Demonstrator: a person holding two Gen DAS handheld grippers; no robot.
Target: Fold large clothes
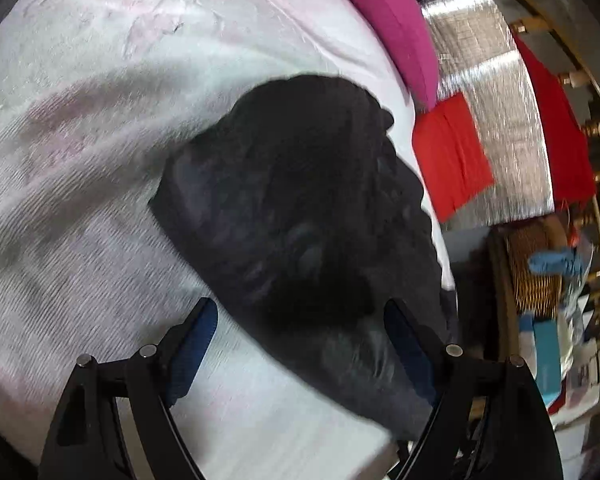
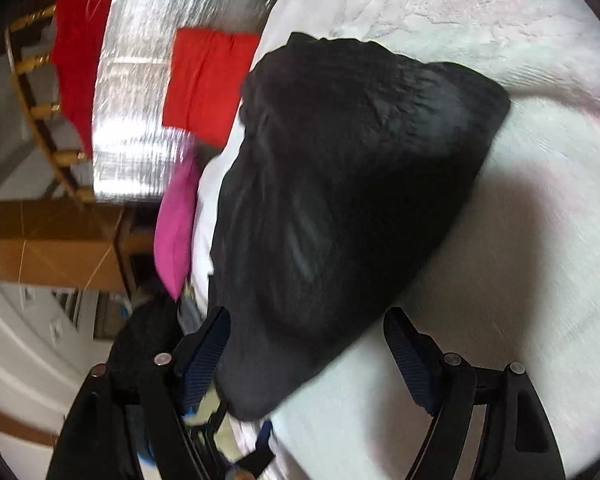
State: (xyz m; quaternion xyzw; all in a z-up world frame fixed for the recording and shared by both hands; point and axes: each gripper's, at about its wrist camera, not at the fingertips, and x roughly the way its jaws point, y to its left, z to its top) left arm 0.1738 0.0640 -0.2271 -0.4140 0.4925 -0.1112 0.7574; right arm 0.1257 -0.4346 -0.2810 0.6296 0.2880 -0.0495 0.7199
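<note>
A black garment (image 1: pixel 300 208) lies bunched and folded over on a white, faintly pink bedspread (image 1: pixel 100 120). My left gripper (image 1: pixel 300 316) is open and empty, its blue-padded fingers spread above the garment's near edge. In the right wrist view the same black garment (image 2: pixel 340 184) fills the middle, lying on the bedspread (image 2: pixel 520 240). My right gripper (image 2: pixel 306 328) is open, fingers either side of the garment's near end, which hangs between them; nothing is clamped. Both views are motion-blurred.
A magenta pillow (image 1: pixel 392 20) and a folded red cloth (image 1: pixel 448 156) sit at the bed's edge against a silvery sheet (image 1: pixel 492 80). A wicker basket (image 1: pixel 536 268) and clutter lie beyond. A wooden board (image 2: pixel 48 248) is left of the bed.
</note>
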